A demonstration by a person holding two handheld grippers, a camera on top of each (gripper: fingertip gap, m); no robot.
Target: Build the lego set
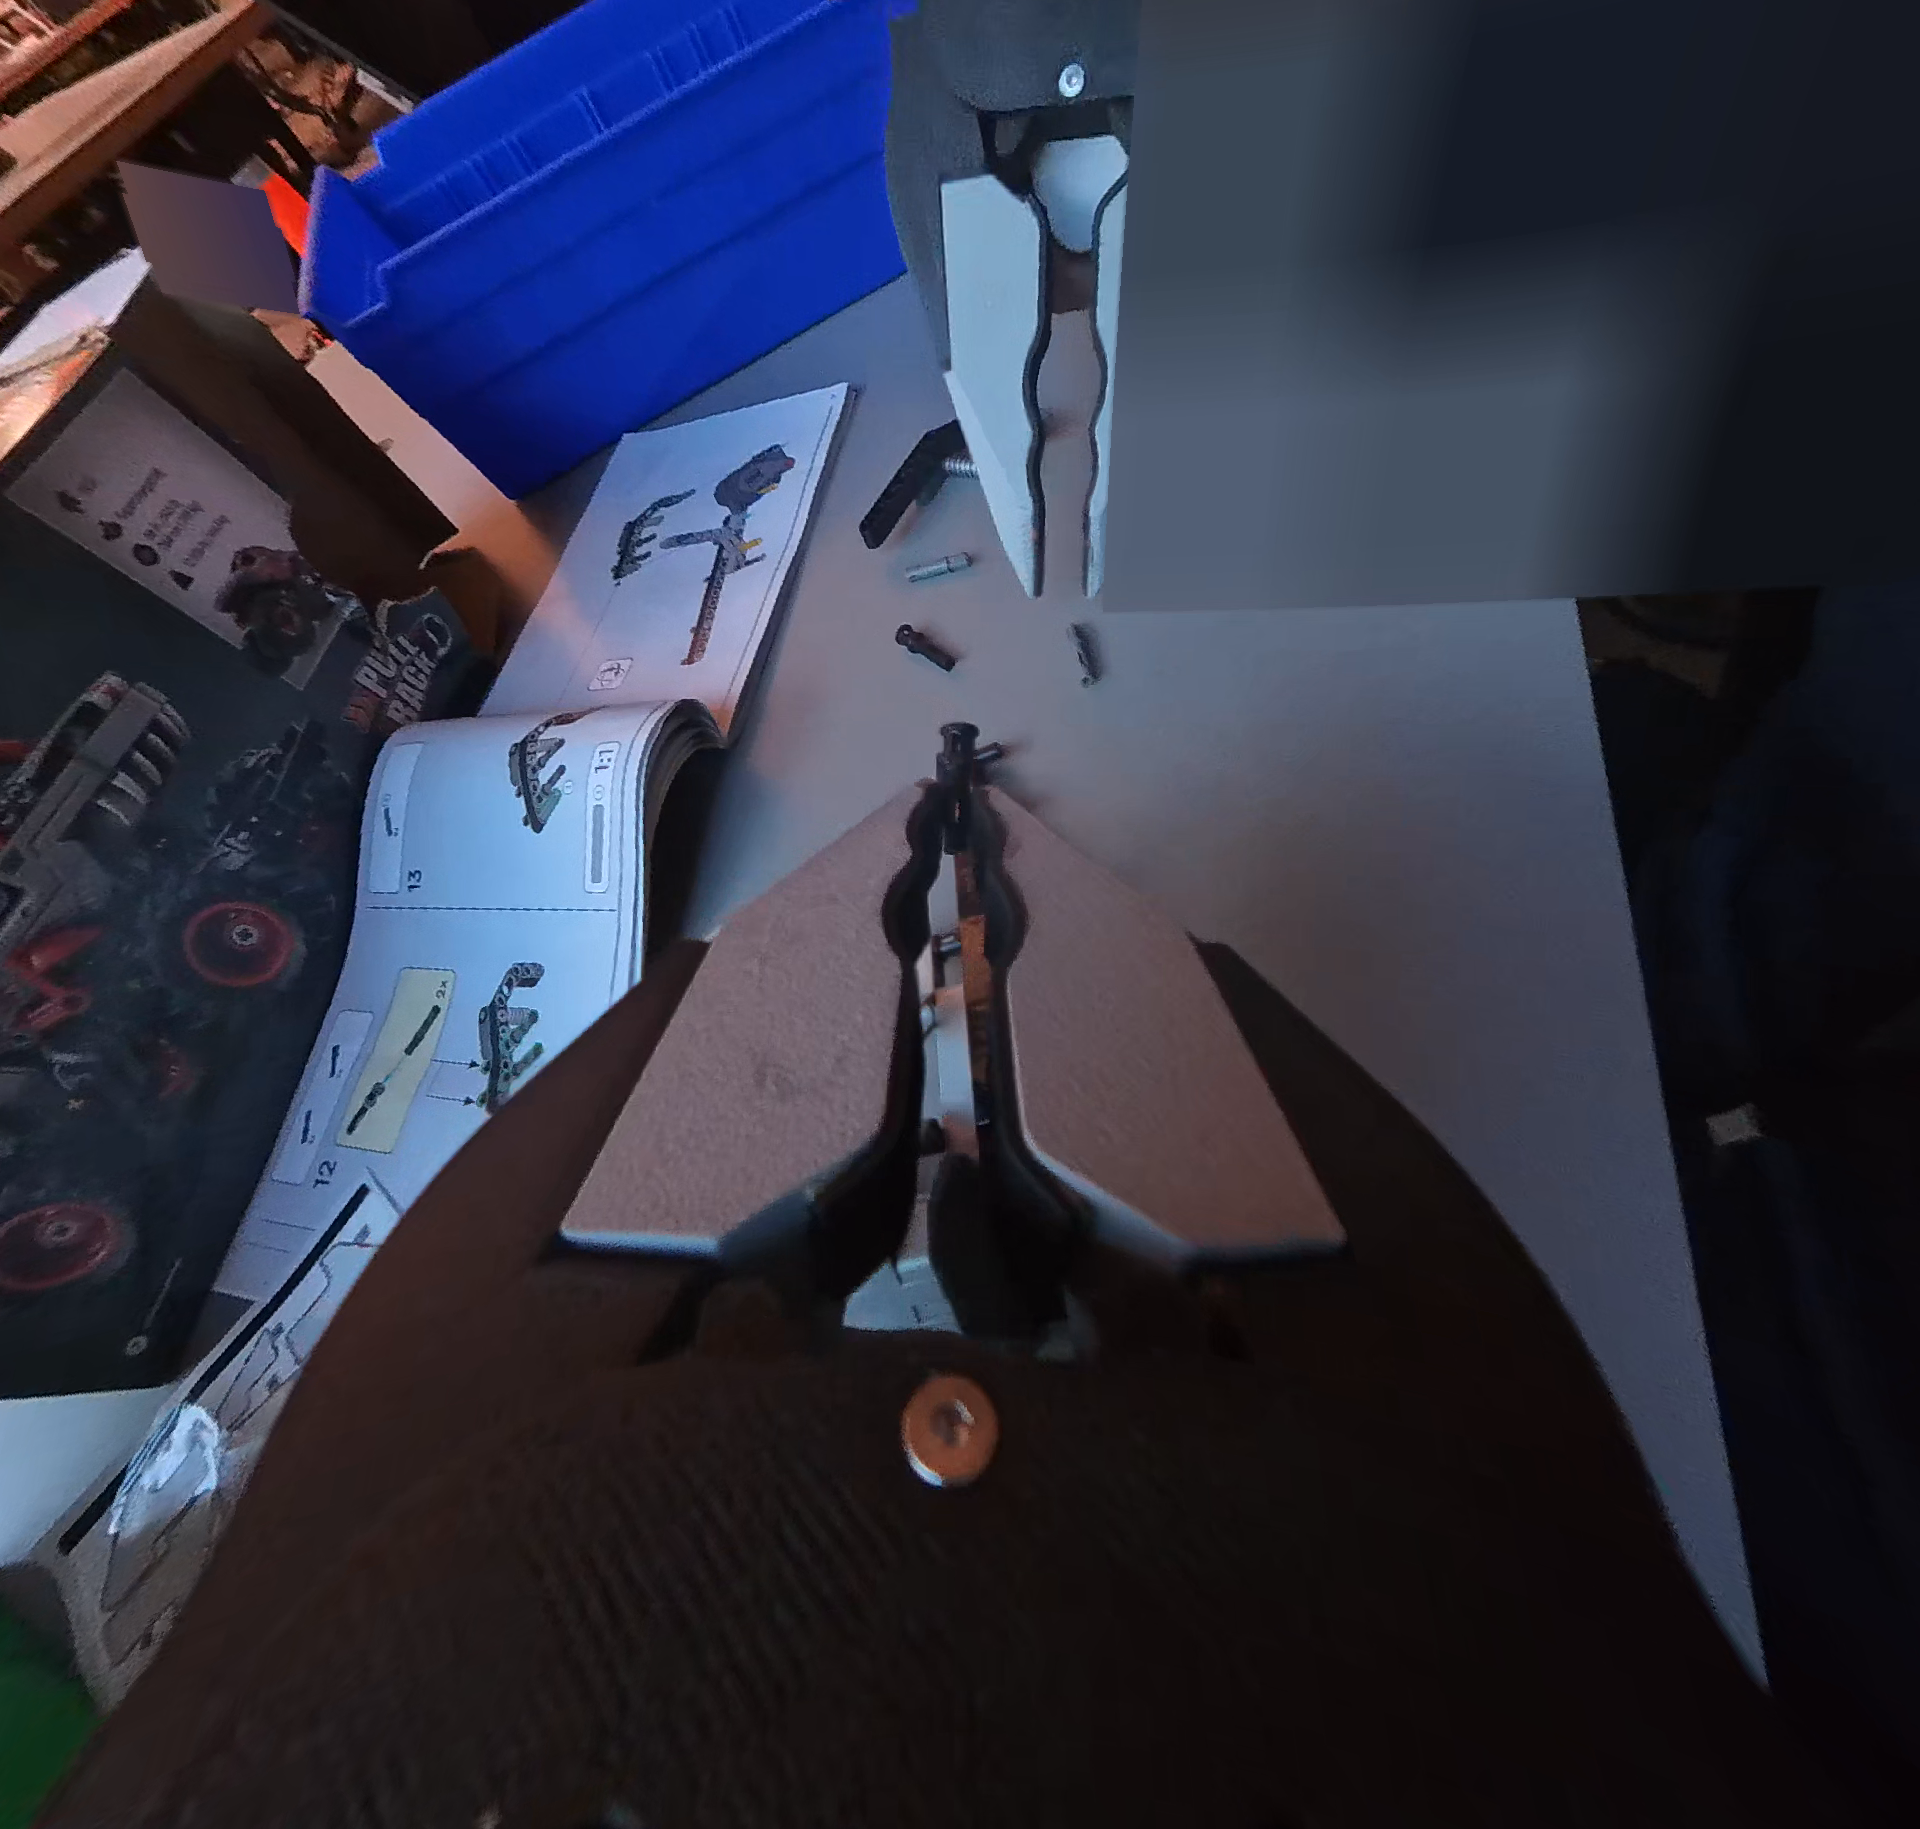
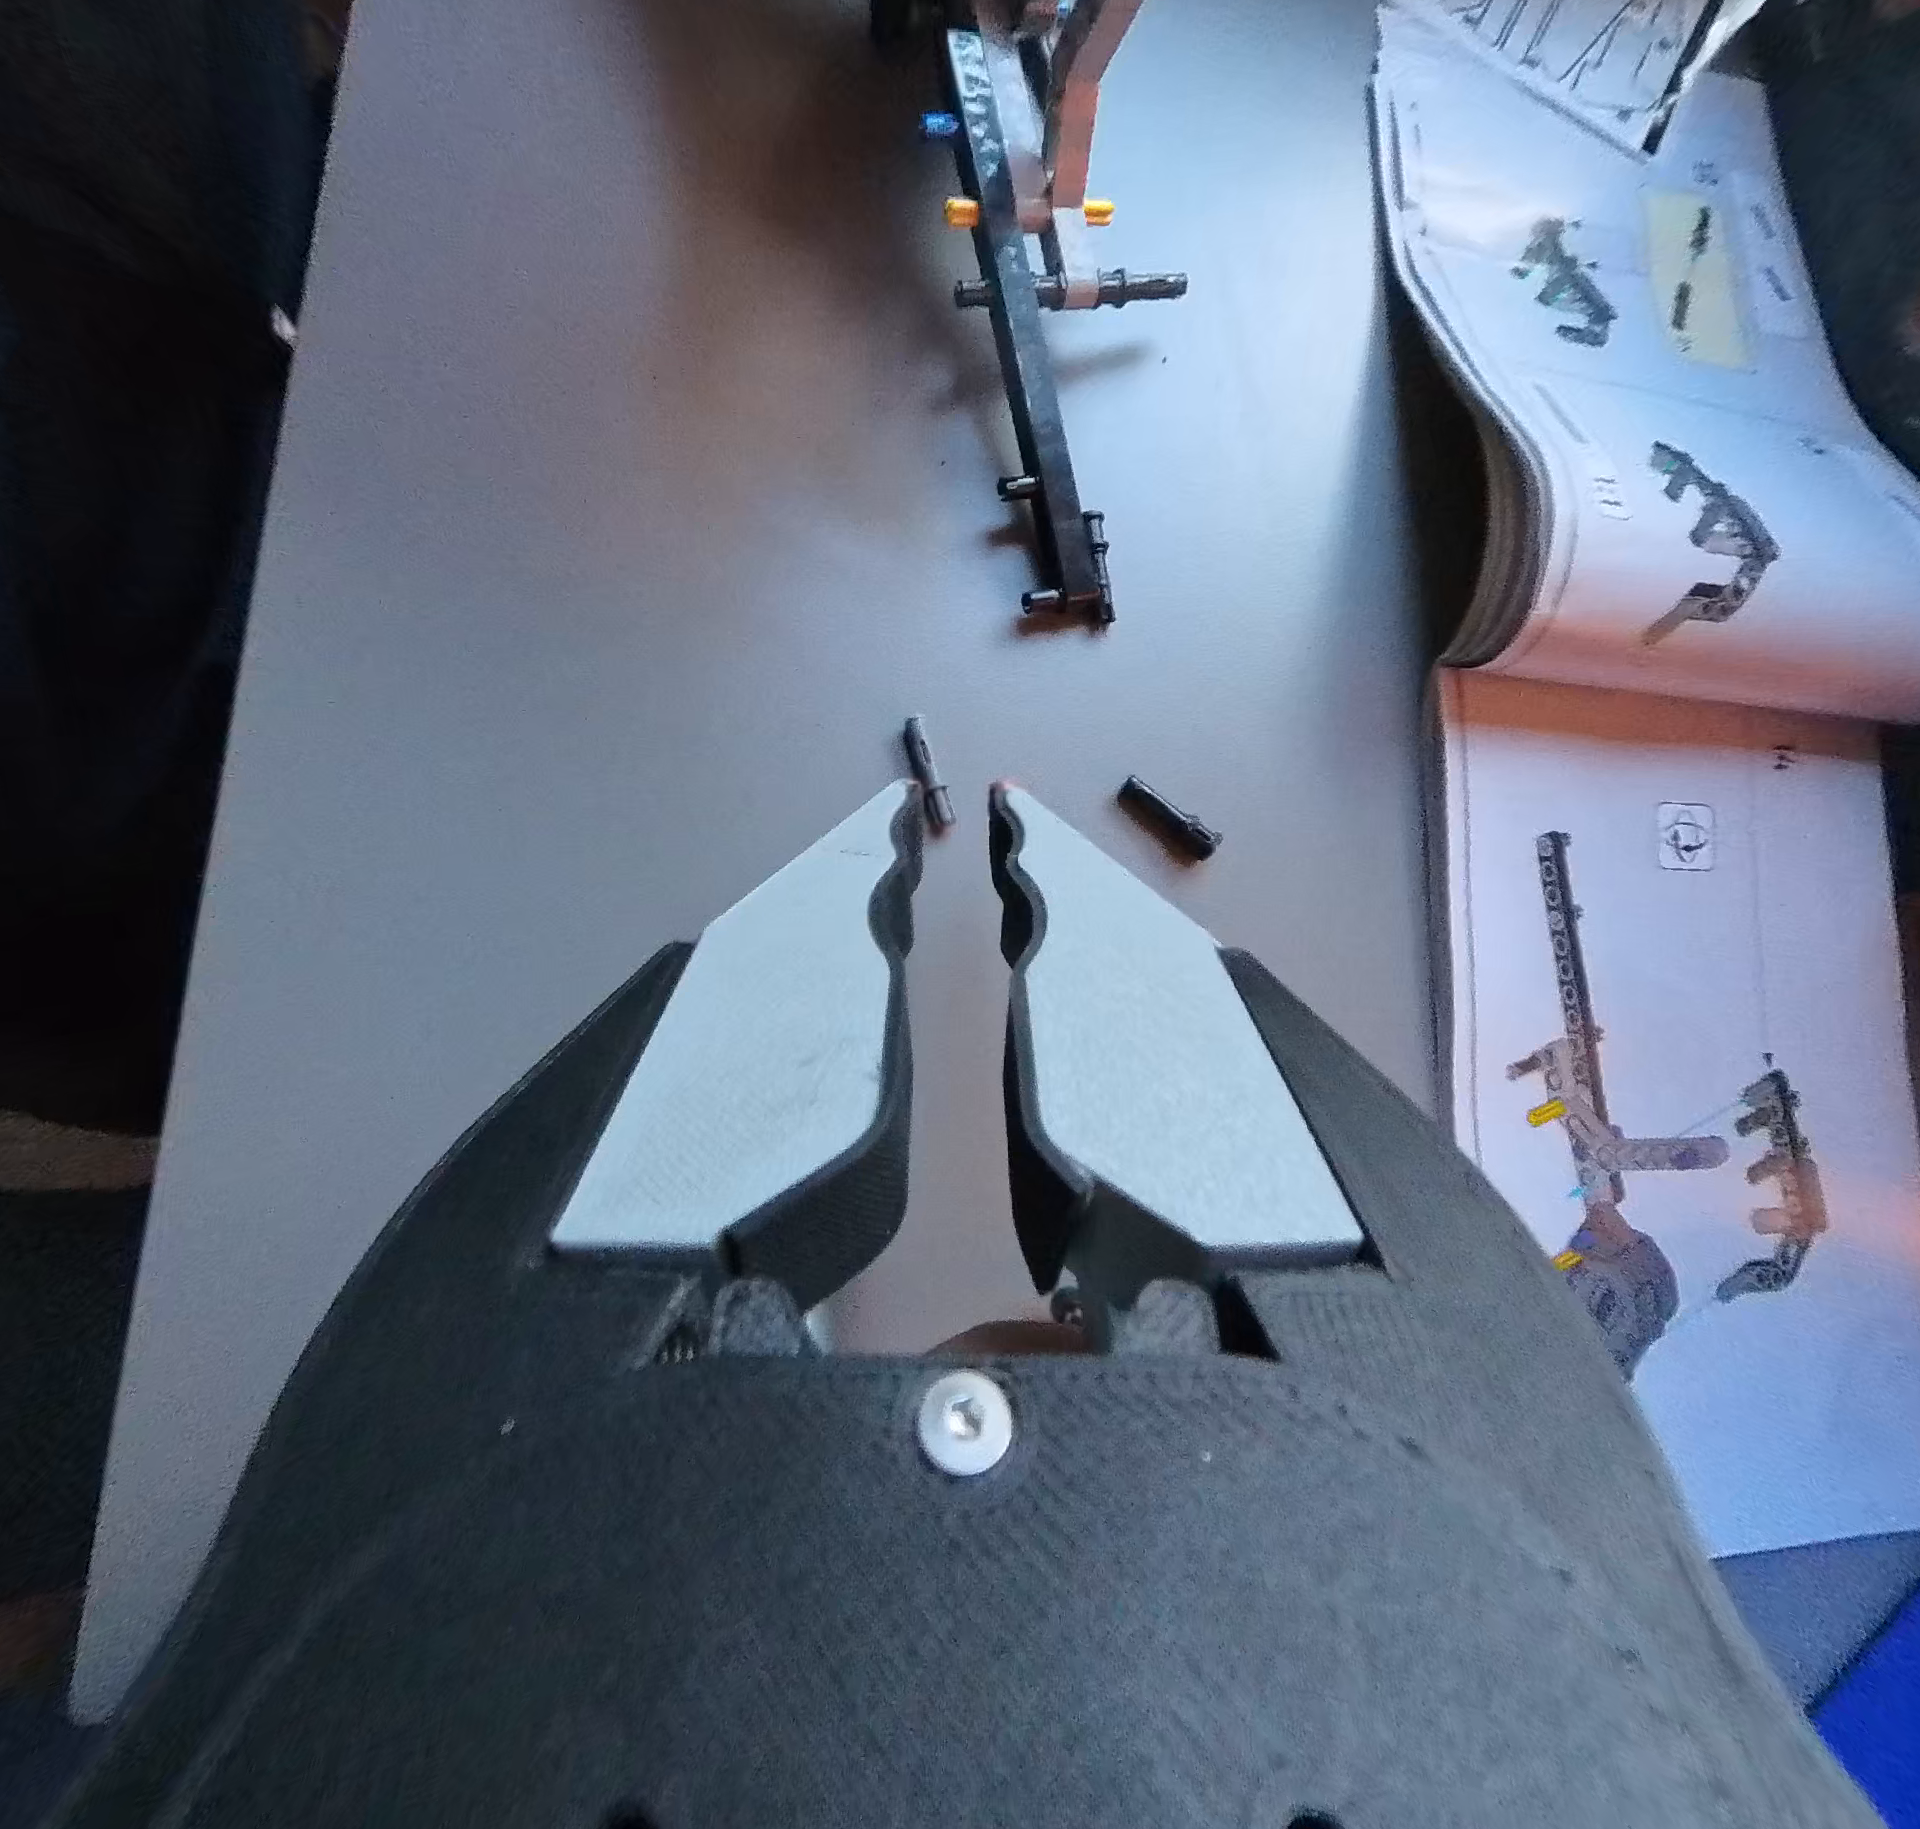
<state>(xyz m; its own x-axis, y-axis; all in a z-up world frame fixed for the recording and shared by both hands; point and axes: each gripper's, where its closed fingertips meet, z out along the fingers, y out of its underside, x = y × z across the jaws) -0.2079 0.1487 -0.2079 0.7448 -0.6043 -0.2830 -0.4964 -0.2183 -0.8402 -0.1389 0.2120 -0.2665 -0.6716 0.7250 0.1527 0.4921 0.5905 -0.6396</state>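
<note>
Two wide blurred patches cover the upper right of the left wrist view, hiding whatever lies behind the right gripper (image 1: 1062, 590). Much of the long black lego beam assembly (image 2: 1029, 356) sits buried between the left gripper's fingers in that view; only its tip with short black pegs pokes out. The far end of the assembly is cut off at the top edge of the right wrist view, where the left gripper (image 2: 1039, 3) is blurred and dim.

Assembly, seen from the right wrist view: a slim black beam lying along the pale grey table (image 2: 623, 429), with black pins along its sides, two orange pins, one blue pin and a cross axle through the middle.

Left gripper (image 1: 951, 792): jaws pressed together, clamped on the beam assembly.

Right gripper (image 2: 956, 792): jaws a narrow gap apart, holding nothing. A small black pin (image 2: 928, 771) lies on the table just beside the left fingertip (touching or not, cannot tell). A short black connector (image 2: 1169, 816) lies near the other fingertip.

An open white instruction booklet (image 2: 1662, 636) lies beside the work area. Behind it stand a blue plastic bin (image 1: 623, 200) and the dark printed lego box (image 1: 156, 896).
</note>
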